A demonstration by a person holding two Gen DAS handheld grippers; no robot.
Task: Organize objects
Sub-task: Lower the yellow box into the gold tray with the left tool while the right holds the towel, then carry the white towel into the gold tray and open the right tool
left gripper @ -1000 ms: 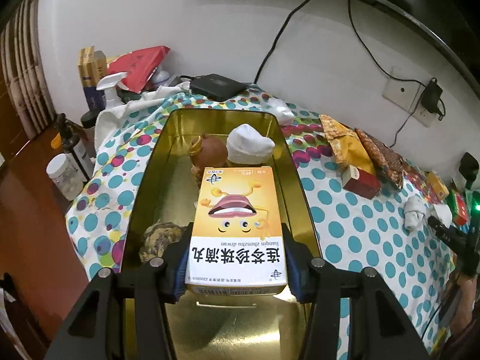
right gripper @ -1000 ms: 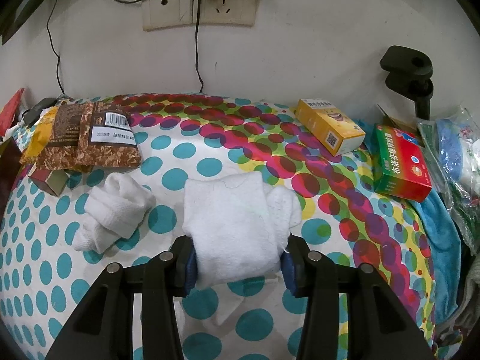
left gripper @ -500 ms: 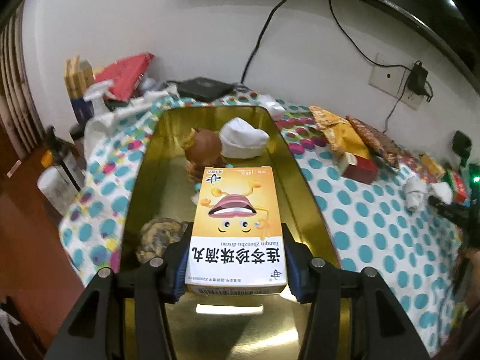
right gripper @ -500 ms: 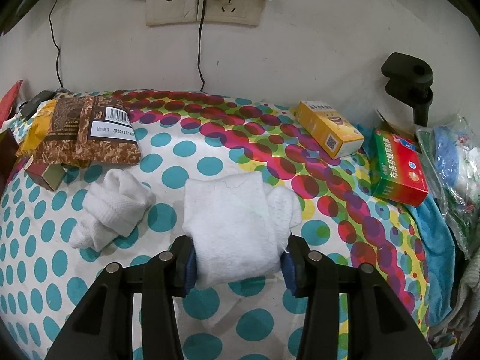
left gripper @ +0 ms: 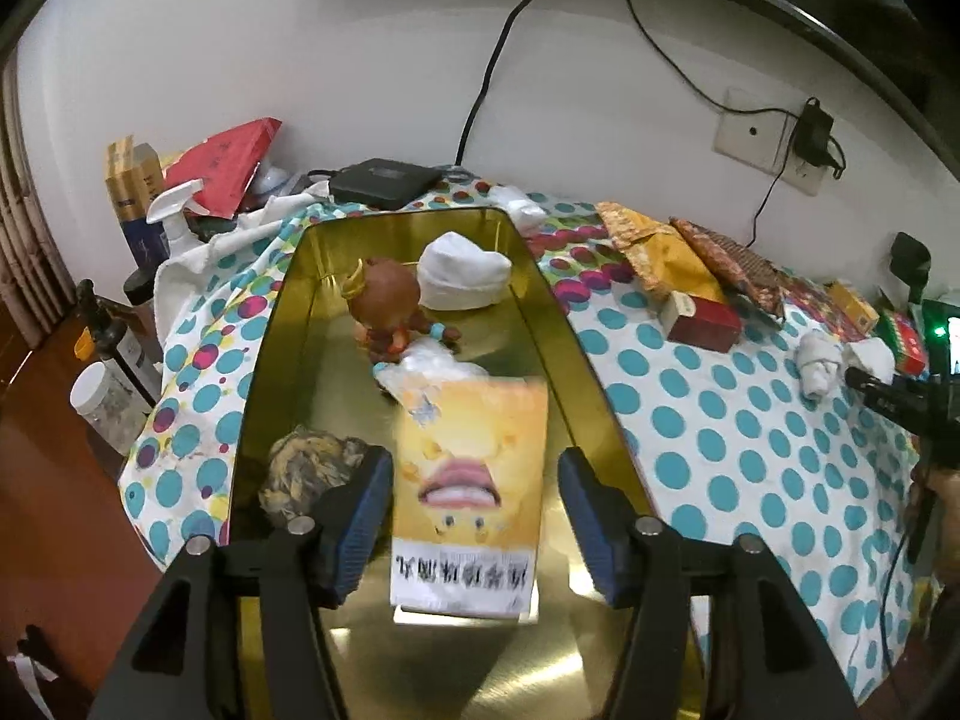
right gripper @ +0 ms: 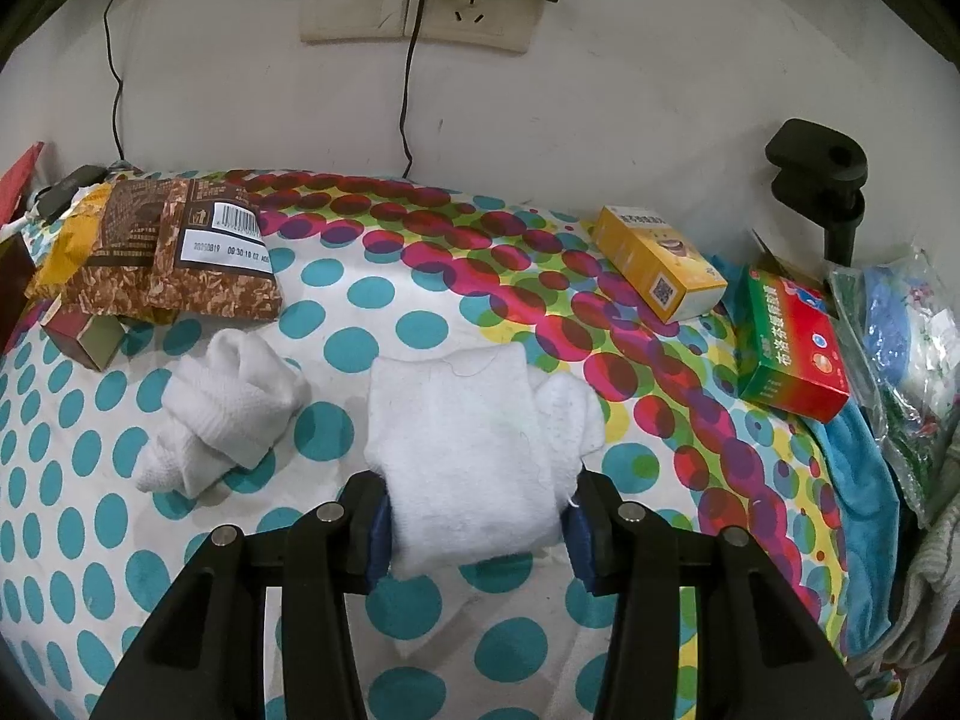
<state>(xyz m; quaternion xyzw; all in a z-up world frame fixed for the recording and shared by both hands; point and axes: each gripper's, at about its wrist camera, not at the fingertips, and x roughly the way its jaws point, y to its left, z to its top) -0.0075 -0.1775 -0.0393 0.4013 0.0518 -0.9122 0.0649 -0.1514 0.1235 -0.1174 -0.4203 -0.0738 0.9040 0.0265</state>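
in the left wrist view, at bottom centre, the left gripper (left gripper: 474,504) stands with its blue pads spread wide, a gap on both sides of the yellow medicine box (left gripper: 471,498), which is blurred and sits between them over the gold tin (left gripper: 543,300). at lower left inside the tin lies a brown tangled lump (left gripper: 309,471); further up, near centre, a brown figurine (left gripper: 384,294) and a white rolled sock (left gripper: 465,279) sit side by side at the far end. in the right wrist view, bottom centre, the right gripper (right gripper: 477,525) clamps a white folded cloth (right gripper: 465,450) above the dotted tablecloth (right gripper: 354,354). left of it lies a white sock bundle (right gripper: 225,411); at upper left, brown snack packets (right gripper: 180,255); at right, an orange box (right gripper: 657,264) and a green and red box (right gripper: 792,354).
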